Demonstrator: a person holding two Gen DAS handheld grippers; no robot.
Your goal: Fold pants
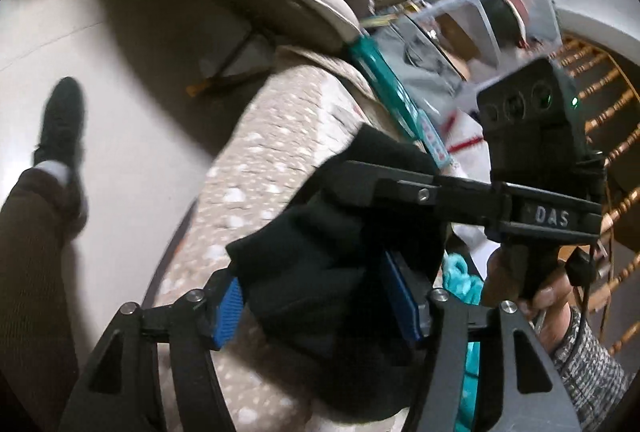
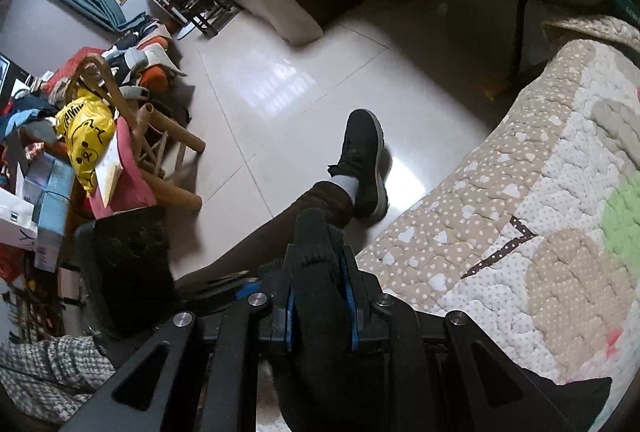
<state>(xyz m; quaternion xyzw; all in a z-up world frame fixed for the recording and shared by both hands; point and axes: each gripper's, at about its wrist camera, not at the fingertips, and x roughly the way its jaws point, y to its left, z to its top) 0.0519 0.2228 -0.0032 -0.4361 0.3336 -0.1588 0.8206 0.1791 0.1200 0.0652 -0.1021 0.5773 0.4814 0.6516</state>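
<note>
The black pants [image 1: 320,232] hang bunched over the quilted cover. In the left wrist view they lie between the blue pads [image 1: 228,312] of my left gripper [image 1: 316,304], which stands open; the left pad is clear of the cloth. My right gripper [image 2: 320,312] is shut on a thick fold of the pants [image 2: 316,244], which pokes up past its pads. In the left wrist view the right gripper [image 1: 360,176] reaches in from the right, held by a hand [image 1: 544,296], its fingers at the top of the cloth bundle.
A quilted dotted cover [image 2: 500,232] spreads to the right. The person's leg and black shoe [image 2: 364,160] stand on the tiled floor [image 2: 280,72]. A wooden chair with a yellow bag [image 2: 84,136] and clutter sits left. A clear plastic box [image 1: 480,28] lies beyond the cover.
</note>
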